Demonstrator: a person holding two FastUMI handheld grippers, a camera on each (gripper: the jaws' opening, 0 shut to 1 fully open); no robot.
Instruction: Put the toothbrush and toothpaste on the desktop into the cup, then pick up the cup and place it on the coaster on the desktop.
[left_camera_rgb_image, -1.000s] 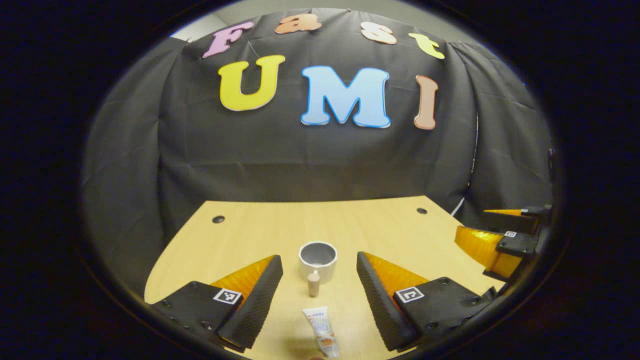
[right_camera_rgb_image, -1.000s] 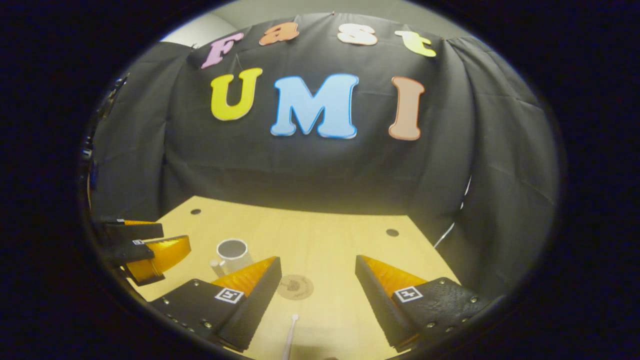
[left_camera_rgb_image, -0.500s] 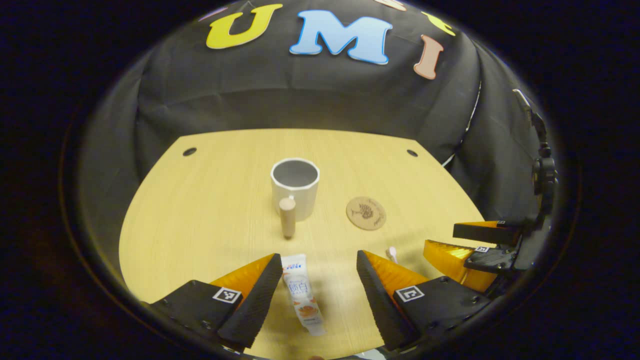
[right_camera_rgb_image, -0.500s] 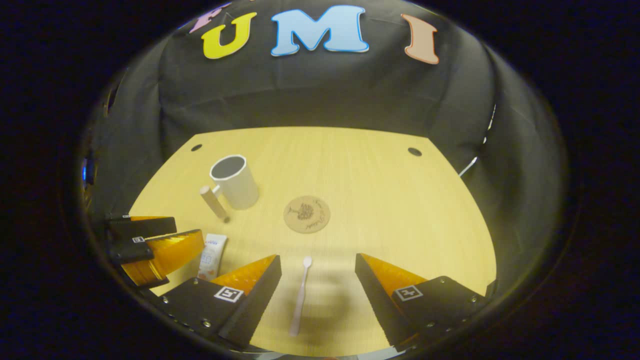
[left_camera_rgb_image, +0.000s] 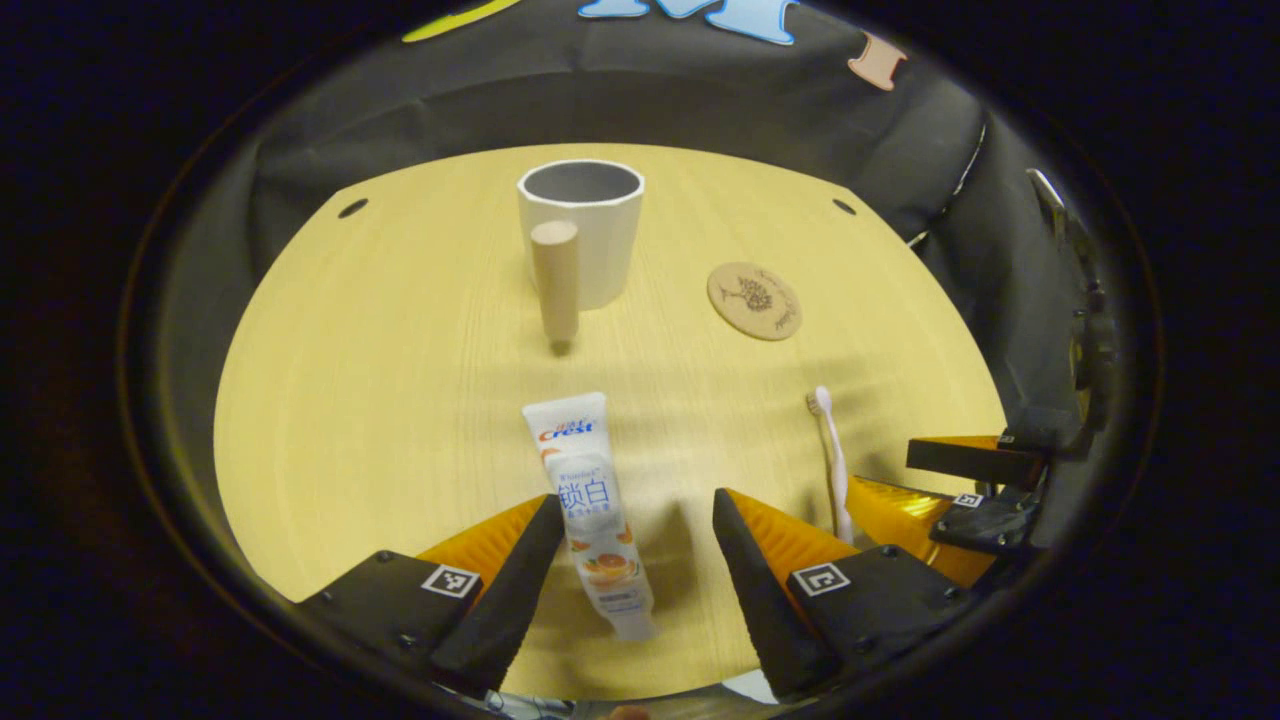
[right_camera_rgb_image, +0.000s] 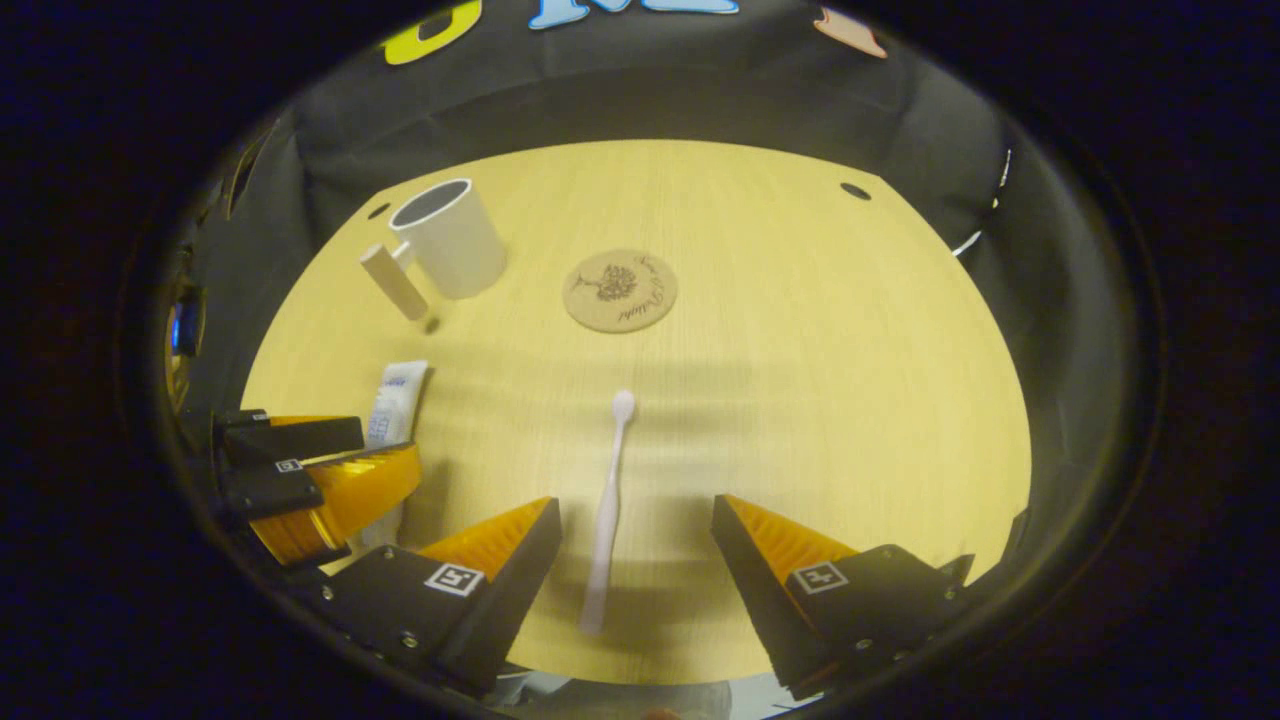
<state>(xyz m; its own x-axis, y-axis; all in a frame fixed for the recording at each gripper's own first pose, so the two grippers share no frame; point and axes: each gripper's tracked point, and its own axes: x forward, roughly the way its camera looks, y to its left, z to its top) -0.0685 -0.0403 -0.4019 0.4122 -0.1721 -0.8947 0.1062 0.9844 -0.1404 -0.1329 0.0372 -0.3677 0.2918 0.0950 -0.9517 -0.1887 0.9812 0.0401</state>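
We have the left gripper spread wide over the toothpaste with nothing in its grasp, and the right gripper equally wide over the toothbrush, also empty. To do this step well, we judge each tool should come straight down with the item centred between its fingers; the toothpaste lies closer to our left finger than to the other, so a small sideways shift would help. We should close across the tube's width, near its middle, since it will likely flex. The toothpaste is a white tube lying flat on the desktop. The slim white toothbrush lies flat too, bristle end toward the coaster. The white cup stands upright, well apart from both.
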